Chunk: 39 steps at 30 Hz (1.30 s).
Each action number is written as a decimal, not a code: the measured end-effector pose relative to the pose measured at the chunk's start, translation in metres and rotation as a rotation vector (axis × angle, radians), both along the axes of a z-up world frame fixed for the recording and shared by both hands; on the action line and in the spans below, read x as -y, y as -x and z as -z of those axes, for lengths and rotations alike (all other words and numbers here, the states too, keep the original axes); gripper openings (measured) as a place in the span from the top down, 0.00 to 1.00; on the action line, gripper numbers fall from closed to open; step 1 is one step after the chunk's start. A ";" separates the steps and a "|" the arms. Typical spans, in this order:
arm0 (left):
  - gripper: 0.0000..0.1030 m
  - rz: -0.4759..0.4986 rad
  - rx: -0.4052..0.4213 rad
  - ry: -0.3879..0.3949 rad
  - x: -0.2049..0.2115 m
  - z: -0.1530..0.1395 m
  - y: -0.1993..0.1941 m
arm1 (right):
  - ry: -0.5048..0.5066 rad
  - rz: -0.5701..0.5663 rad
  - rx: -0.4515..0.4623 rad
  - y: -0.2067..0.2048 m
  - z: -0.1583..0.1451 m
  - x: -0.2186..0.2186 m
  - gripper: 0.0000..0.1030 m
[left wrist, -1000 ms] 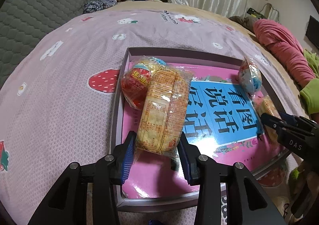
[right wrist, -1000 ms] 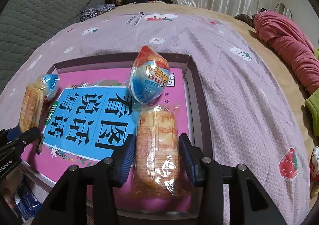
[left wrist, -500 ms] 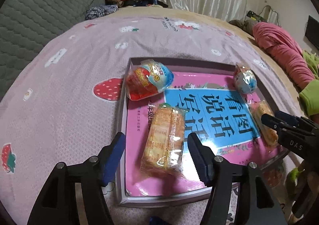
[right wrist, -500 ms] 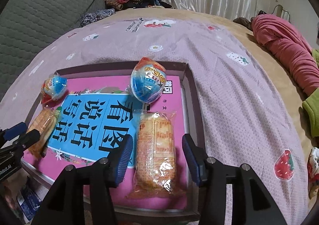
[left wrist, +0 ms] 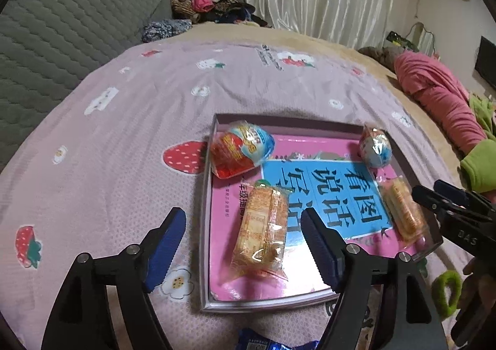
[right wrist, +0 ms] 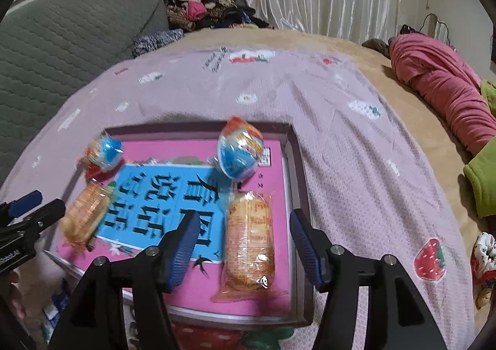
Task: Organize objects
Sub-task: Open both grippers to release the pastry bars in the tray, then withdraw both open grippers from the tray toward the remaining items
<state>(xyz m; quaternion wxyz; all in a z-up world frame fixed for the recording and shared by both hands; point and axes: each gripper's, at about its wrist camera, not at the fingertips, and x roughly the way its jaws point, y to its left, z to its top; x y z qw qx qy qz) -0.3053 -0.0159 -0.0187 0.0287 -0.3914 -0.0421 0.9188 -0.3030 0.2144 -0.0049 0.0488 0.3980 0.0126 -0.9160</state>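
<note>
Two orange cracker packets lie flat in the shallow tray point(left wrist: 207, 226) on its pink-and-blue book cover, one point(left wrist: 263, 229) near the left wall, one point(right wrist: 250, 241) near the right wall, each below a round red-and-blue wrapped snack point(left wrist: 241, 148) point(right wrist: 238, 153) at a back corner. Left claw point(left wrist: 243, 241) and right claw point(right wrist: 241, 241) have just been opening; both stand wide, pads clear of the packets between them. Placing looks done; next calls for backing off the bed point(left wrist: 124, 133), then seeking any stray item.
</note>
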 end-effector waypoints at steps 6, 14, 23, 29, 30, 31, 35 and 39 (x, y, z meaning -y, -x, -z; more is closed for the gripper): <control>0.19 -0.006 -0.053 0.005 0.002 -0.027 -0.023 | 0.013 -0.022 -0.088 -0.032 -0.040 0.005 0.26; 0.19 -0.022 -0.110 -0.019 0.005 -0.056 -0.072 | -0.006 -0.005 -0.162 -0.083 -0.082 -0.001 0.15; 0.18 -0.015 -0.086 0.004 -0.002 -0.071 -0.126 | -0.041 -0.001 -0.191 -0.130 -0.123 -0.008 0.15; 0.18 -0.003 -0.122 0.029 -0.011 -0.104 -0.159 | -0.065 -0.002 -0.218 -0.164 -0.151 -0.008 0.13; 0.18 -0.001 -0.130 0.028 -0.011 -0.109 -0.165 | -0.068 -0.004 -0.222 -0.169 -0.156 -0.007 0.13; 0.18 -0.004 -0.134 0.028 -0.012 -0.114 -0.171 | -0.072 -0.005 -0.226 -0.174 -0.159 -0.007 0.13; 0.18 -0.002 -0.149 0.030 -0.016 -0.135 -0.194 | -0.089 -0.001 -0.247 -0.198 -0.178 -0.008 0.13; 0.18 -0.006 -0.176 0.056 -0.019 -0.153 -0.216 | -0.083 -0.013 -0.268 -0.219 -0.195 -0.008 0.12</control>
